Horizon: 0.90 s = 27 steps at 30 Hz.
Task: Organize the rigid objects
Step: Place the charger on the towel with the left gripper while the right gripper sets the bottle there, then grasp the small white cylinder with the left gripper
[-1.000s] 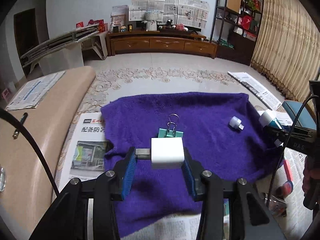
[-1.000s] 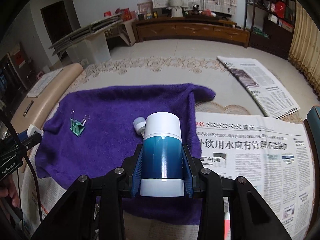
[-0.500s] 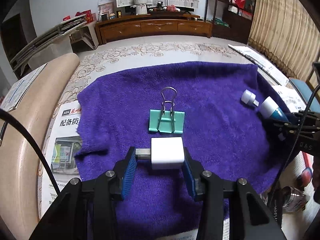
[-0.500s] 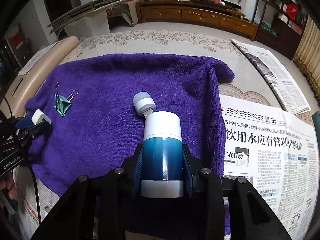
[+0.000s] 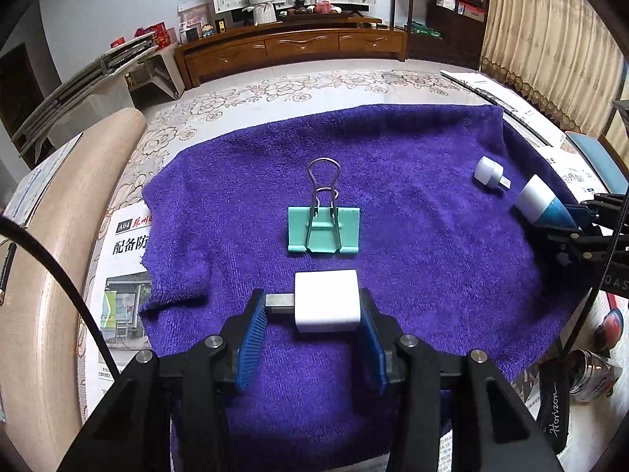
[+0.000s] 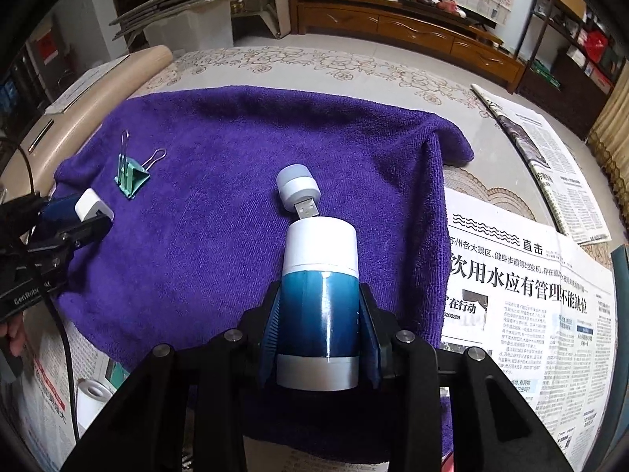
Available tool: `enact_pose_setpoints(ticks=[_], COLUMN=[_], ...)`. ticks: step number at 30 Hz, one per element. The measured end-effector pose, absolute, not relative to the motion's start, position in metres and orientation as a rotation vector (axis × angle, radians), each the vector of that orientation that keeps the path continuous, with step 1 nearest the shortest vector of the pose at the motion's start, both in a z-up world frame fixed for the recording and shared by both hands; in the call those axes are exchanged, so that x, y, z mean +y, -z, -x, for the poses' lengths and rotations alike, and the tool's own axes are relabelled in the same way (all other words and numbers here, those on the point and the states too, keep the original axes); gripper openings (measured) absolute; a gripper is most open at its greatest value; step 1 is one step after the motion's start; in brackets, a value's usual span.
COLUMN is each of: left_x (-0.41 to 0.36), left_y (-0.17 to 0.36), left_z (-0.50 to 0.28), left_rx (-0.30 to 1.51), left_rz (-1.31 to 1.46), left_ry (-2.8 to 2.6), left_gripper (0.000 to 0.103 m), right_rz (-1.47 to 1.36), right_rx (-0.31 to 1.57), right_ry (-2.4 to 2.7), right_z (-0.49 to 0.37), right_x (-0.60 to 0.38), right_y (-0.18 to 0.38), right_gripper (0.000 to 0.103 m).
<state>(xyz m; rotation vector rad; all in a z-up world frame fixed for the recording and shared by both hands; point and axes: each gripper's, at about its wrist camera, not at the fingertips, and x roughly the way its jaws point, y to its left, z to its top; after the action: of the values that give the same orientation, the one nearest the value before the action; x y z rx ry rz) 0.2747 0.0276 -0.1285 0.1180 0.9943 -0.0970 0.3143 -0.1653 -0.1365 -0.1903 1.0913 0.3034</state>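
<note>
My left gripper (image 5: pixel 312 306) is shut on a white USB charger block (image 5: pixel 327 301), held low over the purple towel (image 5: pixel 412 244), just behind a green binder clip (image 5: pixel 323 228). My right gripper (image 6: pixel 320 314) is shut on a blue bottle with a white cap (image 6: pixel 320 287), its cap close to a small white USB light (image 6: pixel 297 190) lying on the towel (image 6: pixel 236 196). The right gripper and bottle (image 5: pixel 540 202) show at the right of the left wrist view, near the USB light (image 5: pixel 489 173). The left gripper with the charger (image 6: pixel 90 206) and the clip (image 6: pixel 131 177) show at the left of the right wrist view.
Newspapers (image 6: pixel 530 295) lie under and right of the towel, and at its left (image 5: pixel 118 275). A beige padded bench edge (image 5: pixel 51 236) runs along the left. A can (image 5: pixel 589 369) lies at the lower right. A wooden TV cabinet (image 5: pixel 295 51) stands far behind.
Both grippers have moved forward and lower over the towel. The binder clip now lies closer to the left gripper, and the USB light sits just beyond the bottle's cap.
</note>
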Motion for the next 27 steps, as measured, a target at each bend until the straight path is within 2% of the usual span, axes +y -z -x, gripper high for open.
enact_pose_setpoints(ticks=[1,3,5,8,10,12,15,16,17,27], left_x=[0.028,0.030,0.032,0.036,0.036,0.035,0.033,0.033,0.031,0.007], left_y=[0.129,0.129,0.130,0.130,0.126,0.122,0.109,0.106,0.101,0.086], left_z=[-0.276,-0.278,-0.279,-0.279,-0.276,-0.272,-0.259,-0.255,-0.248,-0.188], left_rx=[0.995,1.001,1.007,1.011,0.996,0.979,0.940,0.932,0.931,0.941], left_rz=[-0.125,-0.139,-0.124,-0.088,-0.075,-0.067,-0.063,-0.062,-0.057,-0.003], left_ry=[0.089,0.070,0.080,0.094,0.094,0.091,0.083,0.080,0.084,0.130], left_gripper=[0.052,0.065,0.067,0.071,0.082,0.086,0.103,0.103,0.103,0.103], right_rz=[0.193,0.198,0.202,0.216,0.227,0.213,0.172,0.144,0.132,0.051], right_rx=[1.094,1.101,1.109,1.102,1.083,1.067,1.043,1.032,1.026,0.968], right_ry=[-0.301,-0.321,-0.344,-0.364,-0.362,-0.353,-0.340,-0.343,-0.330,-0.223], right_z=[-0.313,-0.313,-0.313,-0.311,-0.306,-0.303,-0.297,-0.293,-0.291,-0.232], right_x=[-0.166,-0.167,-0.167,-0.164,-0.163,-0.166,-0.175,-0.179,-0.182,-0.226], right_y=[0.136,0.136,0.136,0.134,0.130,0.124,0.113,0.107,0.103,0.067], right_gripper=[0.046,0.047,0.051,0.066,0.069,0.071,0.083,0.094,0.101,0.103])
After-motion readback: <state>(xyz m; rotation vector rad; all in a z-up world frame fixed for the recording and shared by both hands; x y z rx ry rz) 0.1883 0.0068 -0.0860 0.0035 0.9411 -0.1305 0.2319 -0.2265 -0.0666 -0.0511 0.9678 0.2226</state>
